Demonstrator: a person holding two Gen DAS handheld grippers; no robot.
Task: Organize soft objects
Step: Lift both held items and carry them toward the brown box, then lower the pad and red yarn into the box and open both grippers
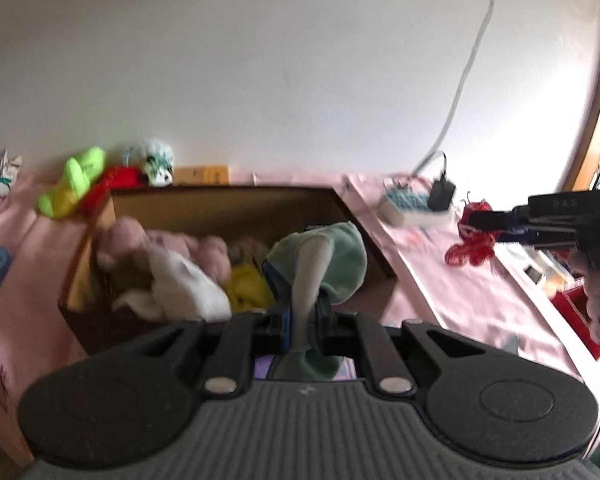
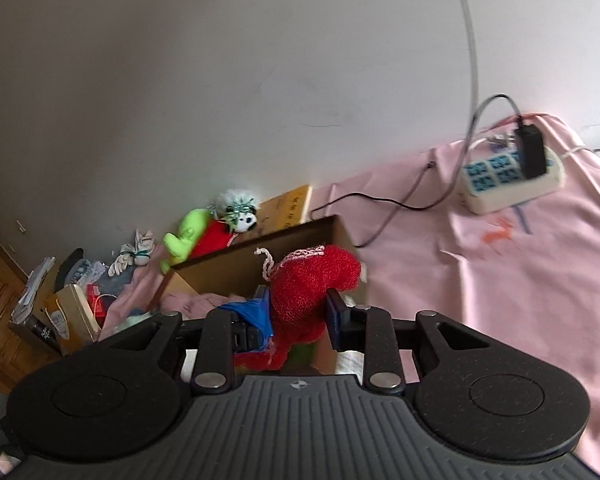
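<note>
Carry each item fully over the box point(image 1: 228, 200) before letting go. The left hand-held gripper point(image 1: 300, 300) pinches a mint cloth point(image 1: 332, 256) above the box's soft pile; the right hand-held gripper point(image 2: 298, 312) pinches a red knit piece point(image 2: 312, 280), seemingly near the box's edge, fuzzy and limp.

Red knit cloth point(image 2: 312, 280), mint-green cloth point(image 1: 332, 260), brown box point(image 1: 228, 204), pink sheet point(image 2: 520, 280) w/ small prints.
</note>
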